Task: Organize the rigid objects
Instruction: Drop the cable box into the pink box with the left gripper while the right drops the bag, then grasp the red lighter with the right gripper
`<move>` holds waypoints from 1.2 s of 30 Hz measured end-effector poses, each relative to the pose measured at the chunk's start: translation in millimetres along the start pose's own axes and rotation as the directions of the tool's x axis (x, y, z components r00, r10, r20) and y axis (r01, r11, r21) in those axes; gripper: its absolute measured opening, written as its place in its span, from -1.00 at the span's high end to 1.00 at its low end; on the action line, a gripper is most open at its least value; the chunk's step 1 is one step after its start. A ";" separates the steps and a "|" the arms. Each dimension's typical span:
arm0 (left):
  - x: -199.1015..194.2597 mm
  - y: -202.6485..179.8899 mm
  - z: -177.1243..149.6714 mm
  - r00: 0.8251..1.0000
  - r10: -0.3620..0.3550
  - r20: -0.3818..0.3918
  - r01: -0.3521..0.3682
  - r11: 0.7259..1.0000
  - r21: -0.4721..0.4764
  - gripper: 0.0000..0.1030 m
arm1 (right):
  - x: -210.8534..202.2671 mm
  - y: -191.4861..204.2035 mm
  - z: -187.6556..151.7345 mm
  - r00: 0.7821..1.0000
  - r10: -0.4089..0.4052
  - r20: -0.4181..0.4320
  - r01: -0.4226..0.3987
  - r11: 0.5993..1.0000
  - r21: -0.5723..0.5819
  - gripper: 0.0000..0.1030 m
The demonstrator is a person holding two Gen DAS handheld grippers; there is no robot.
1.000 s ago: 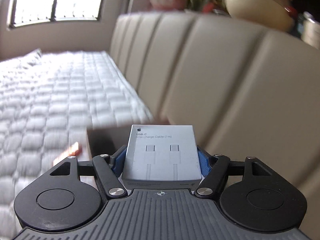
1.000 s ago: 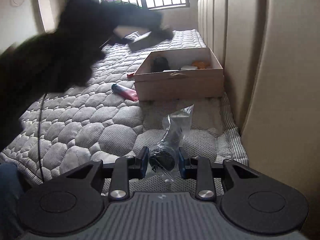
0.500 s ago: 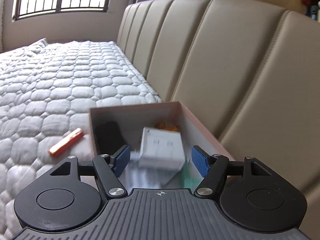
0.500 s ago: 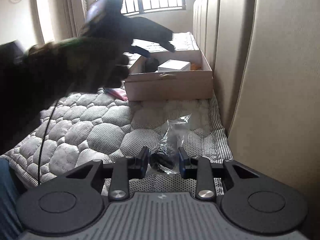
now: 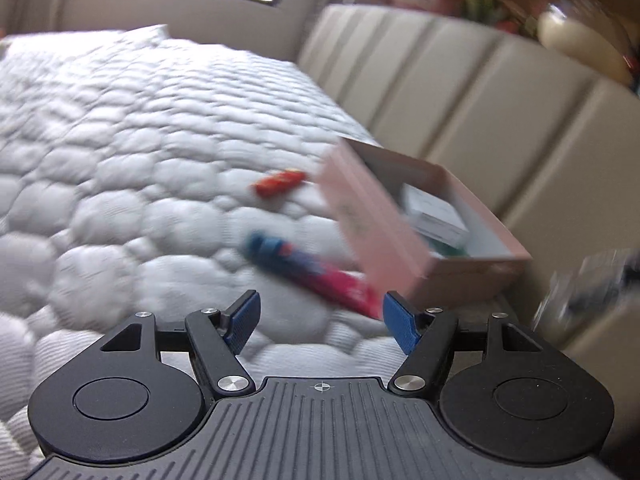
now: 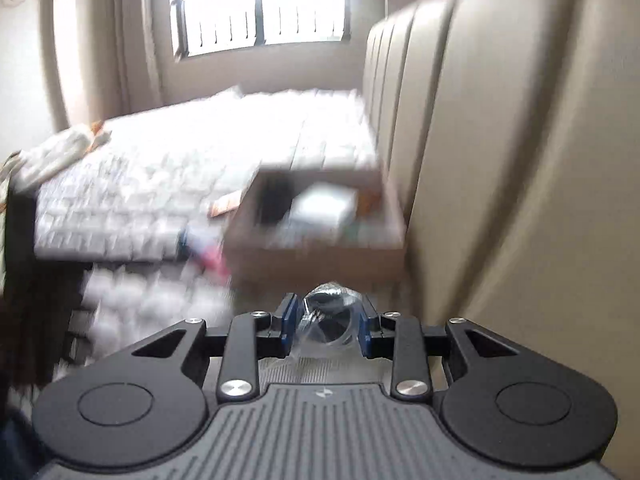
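**A:** On the bed, the right gripper point(image 6: 326, 326) is clamped narrowly on a dark round item in a clear plastic bag point(image 6: 328, 316); it is lifted clear of the mattress point(image 6: 160, 184); which way the item's long side runs is too blurred to tell; the box point(image 6: 316, 256) sits beyond, against the padded headboard point(image 6: 500, 160).

**B:** And the left gripper point(image 5: 320, 320)?

**A:** Jaws wide, nothing between them; it points down at the tube point(image 5: 312, 270), blue-capped and pink, lying flat just beside the box point(image 5: 376, 216); its long side runs on a slant, cap end out toward the open mattress point(image 5: 140, 140), pink end toward the box's near corner; a small orange pack point(image 5: 280, 182) lies further out, also by the box wall.

**B:** How should the step in hand go?

**A:** By my reading, the right hand carries the bagged item to the box; best to keep the grip firm, since slack plastic may slip; clear the near wall, then let go low over a free patch, as a white carton point(image 5: 434, 216) already lies inside; the left would do well to straddle the tube across its narrow width, near the middle, so that it does not swing.
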State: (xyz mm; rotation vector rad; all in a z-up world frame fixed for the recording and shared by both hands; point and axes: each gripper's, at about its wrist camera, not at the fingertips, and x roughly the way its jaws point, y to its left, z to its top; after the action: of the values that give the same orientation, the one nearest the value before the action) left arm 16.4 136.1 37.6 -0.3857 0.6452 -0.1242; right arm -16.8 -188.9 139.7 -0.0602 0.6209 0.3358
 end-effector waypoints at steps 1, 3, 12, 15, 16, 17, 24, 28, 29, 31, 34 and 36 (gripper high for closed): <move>-1.1 9.6 1.8 1.000 0.007 0.010 -0.007 0.999 -0.039 -0.41 | 3.2 1.4 18.4 1.000 -0.010 0.022 0.009 1.000 0.008 0.43; -7.1 23.9 6.1 0.999 0.003 0.033 0.000 0.996 -0.093 -0.41 | 18.4 5.5 54.9 0.998 -0.031 0.053 0.030 0.999 0.030 0.43; -30.9 59.9 17.1 0.994 0.086 0.069 -0.069 0.974 -0.217 -0.41 | 129.2 20.5 106.8 0.996 -0.021 -0.092 0.025 0.998 0.049 0.04; -37.1 61.0 18.6 0.992 0.092 0.088 -0.070 0.972 -0.225 -0.41 | 148.3 41.6 92.2 0.990 -0.012 -0.142 0.013 1.000 0.007 0.04; -37.4 61.0 18.9 0.992 0.089 0.089 -0.066 0.971 -0.228 -0.41 | 156.8 53.1 91.8 0.986 -0.002 -0.167 0.000 1.000 -0.013 0.04; -37.6 61.3 19.1 0.992 0.089 0.089 -0.066 0.971 -0.230 -0.41 | 163.0 62.4 87.8 0.982 0.013 -0.189 -0.019 0.999 -0.029 0.04; -44.6 74.7 19.1 0.984 0.137 0.113 -0.100 0.953 -0.286 -0.41 | 191.5 146.2 68.5 0.948 0.168 -0.271 -0.222 0.958 -0.184 0.05; -46.2 75.9 19.2 0.984 0.136 0.114 -0.096 0.948 -0.302 -0.41 | 218.2 172.3 80.5 0.939 0.151 -0.309 -0.216 0.958 -0.189 0.05; -45.4 73.9 19.3 0.985 0.130 0.113 -0.092 0.951 -0.294 -0.41 | 229.6 169.9 90.5 0.931 0.162 -0.329 -0.210 0.970 -0.118 0.05; -42.6 69.8 18.9 0.987 0.118 0.106 -0.085 0.957 -0.278 -0.41 | 259.7 163.6 107.6 0.914 0.155 -0.374 -0.161 0.987 0.018 0.09; -38.8 66.4 16.7 0.994 0.072 0.080 -0.048 0.961 -0.273 -0.41 | 295.8 165.6 121.1 0.905 0.088 -0.417 -0.044 0.993 0.113 0.30; -39.8 62.8 16.6 0.995 0.062 0.083 -0.039 0.965 -0.258 -0.41 | 313.3 171.3 123.9 0.902 0.062 -0.427 0.002 0.989 0.148 0.32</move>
State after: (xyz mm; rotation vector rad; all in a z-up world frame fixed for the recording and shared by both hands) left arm -5.6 208.4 47.7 -0.6210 0.5823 0.0264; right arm 235.2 83.1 66.4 0.0164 1.0870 0.3077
